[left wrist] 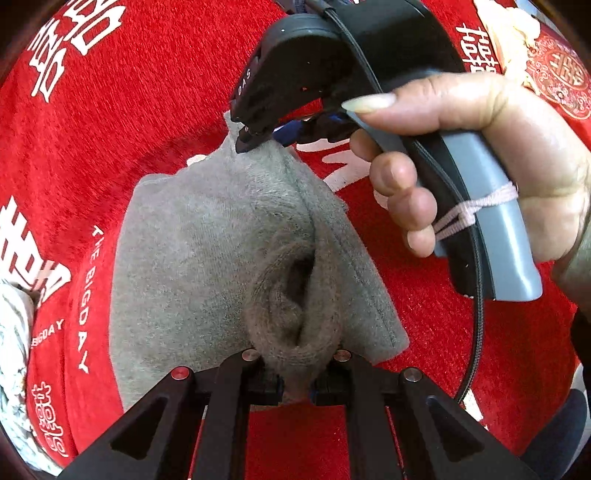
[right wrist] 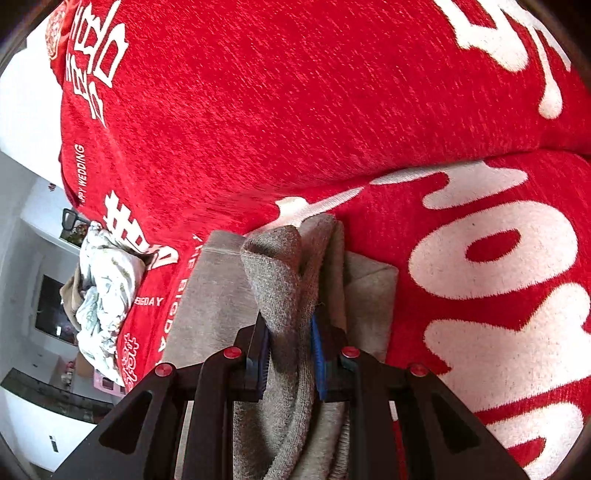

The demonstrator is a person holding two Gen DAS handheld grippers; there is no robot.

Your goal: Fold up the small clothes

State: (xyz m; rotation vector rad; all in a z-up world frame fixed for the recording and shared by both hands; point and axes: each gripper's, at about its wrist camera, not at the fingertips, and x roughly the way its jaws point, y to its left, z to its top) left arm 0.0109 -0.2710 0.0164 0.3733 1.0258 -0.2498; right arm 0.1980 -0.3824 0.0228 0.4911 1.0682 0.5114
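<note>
A small grey knit garment (left wrist: pixel 192 258) lies partly folded on a red blanket (left wrist: pixel 147 110). At the bottom of the left wrist view my left gripper (left wrist: pixel 295 373) is shut on a bunched fold at the garment's near edge. A person's hand (left wrist: pixel 480 155) holds my right gripper (left wrist: pixel 247 142), which pinches the garment's far corner just above the blanket. In the right wrist view the right gripper (right wrist: pixel 291 350) has its blue pads (right wrist: pixel 263 354) pressed on a raised ridge of the grey garment (right wrist: pixel 280 280). The rest of the cloth lies flat beneath.
The red blanket (right wrist: pixel 295 110) bears large white lettering. A crumpled pile of pale clothes (right wrist: pixel 103 291) sits at its left edge, also visible as pale clothes (left wrist: pixel 14 350). A cream cloth (left wrist: pixel 506 33) and a round red ornament (left wrist: pixel 561 74) lie far right. The bed edge drops off at left.
</note>
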